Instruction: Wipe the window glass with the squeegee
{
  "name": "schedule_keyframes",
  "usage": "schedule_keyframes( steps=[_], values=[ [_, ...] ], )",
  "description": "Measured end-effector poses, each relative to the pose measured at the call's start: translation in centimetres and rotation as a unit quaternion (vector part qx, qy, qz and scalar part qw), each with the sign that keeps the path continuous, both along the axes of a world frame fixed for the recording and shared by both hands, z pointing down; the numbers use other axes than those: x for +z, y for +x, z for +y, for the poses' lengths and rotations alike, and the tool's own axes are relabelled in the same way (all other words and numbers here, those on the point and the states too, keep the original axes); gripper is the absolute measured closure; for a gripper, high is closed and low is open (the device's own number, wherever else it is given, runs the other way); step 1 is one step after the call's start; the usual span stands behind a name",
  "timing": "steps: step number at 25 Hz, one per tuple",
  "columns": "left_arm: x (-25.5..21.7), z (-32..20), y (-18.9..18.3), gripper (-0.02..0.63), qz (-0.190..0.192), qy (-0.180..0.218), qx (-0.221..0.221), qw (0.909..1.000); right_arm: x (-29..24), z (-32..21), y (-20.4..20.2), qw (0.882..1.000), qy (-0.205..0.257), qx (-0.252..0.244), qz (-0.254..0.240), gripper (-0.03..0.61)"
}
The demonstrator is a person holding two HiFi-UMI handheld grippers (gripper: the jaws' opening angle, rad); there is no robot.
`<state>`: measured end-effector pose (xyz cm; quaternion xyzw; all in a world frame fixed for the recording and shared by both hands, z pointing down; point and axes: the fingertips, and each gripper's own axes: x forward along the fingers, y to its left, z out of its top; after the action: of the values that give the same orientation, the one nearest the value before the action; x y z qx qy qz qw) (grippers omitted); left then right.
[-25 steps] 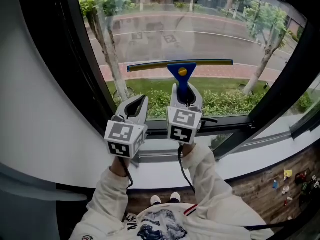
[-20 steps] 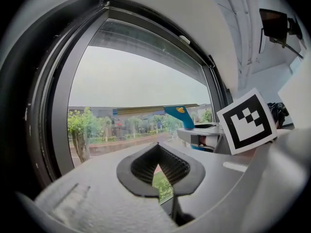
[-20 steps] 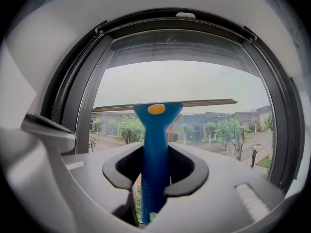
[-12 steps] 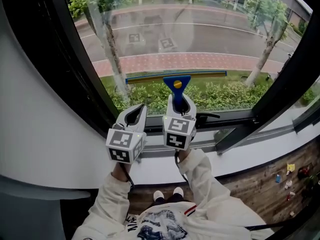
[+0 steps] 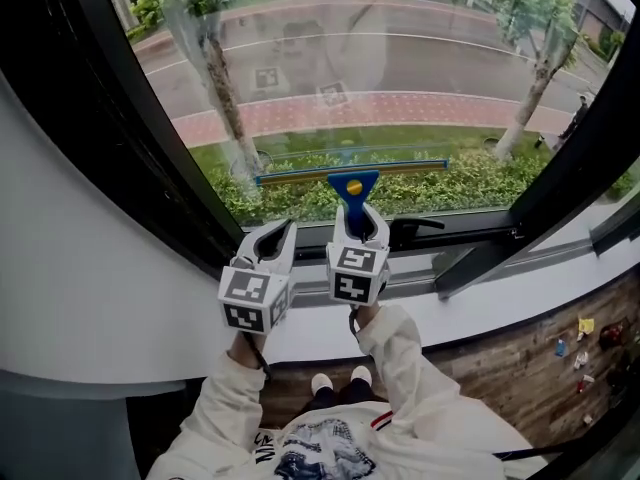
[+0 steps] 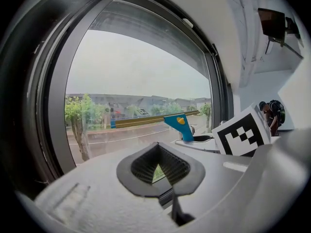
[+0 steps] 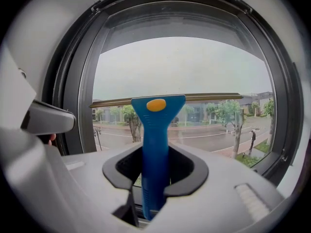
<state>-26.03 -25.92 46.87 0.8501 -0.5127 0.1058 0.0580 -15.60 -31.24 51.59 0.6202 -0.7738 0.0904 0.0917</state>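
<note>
A blue-handled squeegee (image 5: pixel 352 190) with a yellow button and a long olive blade (image 5: pixel 350 171) lies against the window glass (image 5: pixel 400 68) low down, just above the sill. My right gripper (image 5: pixel 357 223) is shut on its handle (image 7: pixel 155 154), and the blade (image 7: pixel 204 97) runs level across the right gripper view. My left gripper (image 5: pixel 272 238) hangs to the left of it, shut with nothing between its jaws, off the glass. From the left gripper view the squeegee (image 6: pixel 179 125) shows to the right beside the right gripper's marker cube (image 6: pixel 240 136).
A dark window frame (image 5: pixel 150 158) runs down the left and another bar (image 5: pixel 560 158) on the right. A black window handle (image 5: pixel 415 230) sits on the lower frame, right of the right gripper. The white sill (image 5: pixel 480 298) lies below.
The squeegee has slid down the glass with my right gripper, from mid-pane to near the bottom frame. The left gripper has kept its place beside it.
</note>
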Motion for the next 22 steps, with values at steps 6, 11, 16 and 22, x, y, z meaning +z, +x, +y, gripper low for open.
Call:
schedule_keyframes(
  steps=[6,11,16,22],
  values=[
    [1.4,0.2,0.3,0.615,-0.002,-0.014,0.002,0.9999,2.4,0.5,0.2,1.000,-0.024,-0.003,0.008,0.451],
    [2.3,0.3,0.5,0.615,-0.003,-0.022,0.006,0.9997,4.2,0.9,0.0,0.999,-0.042,-0.005,0.012,0.451],
    [3.3,0.6,0.8,0.615,-0.006,-0.033,0.010,0.9994,5.9,1.2,-0.1,0.998,-0.058,-0.005,0.012,0.451],
    [4.4,0.5,0.6,0.615,-0.007,-0.044,0.013,0.9989,7.4,1.3,-0.3,0.997,-0.071,-0.002,0.013,0.451]
  ],
)
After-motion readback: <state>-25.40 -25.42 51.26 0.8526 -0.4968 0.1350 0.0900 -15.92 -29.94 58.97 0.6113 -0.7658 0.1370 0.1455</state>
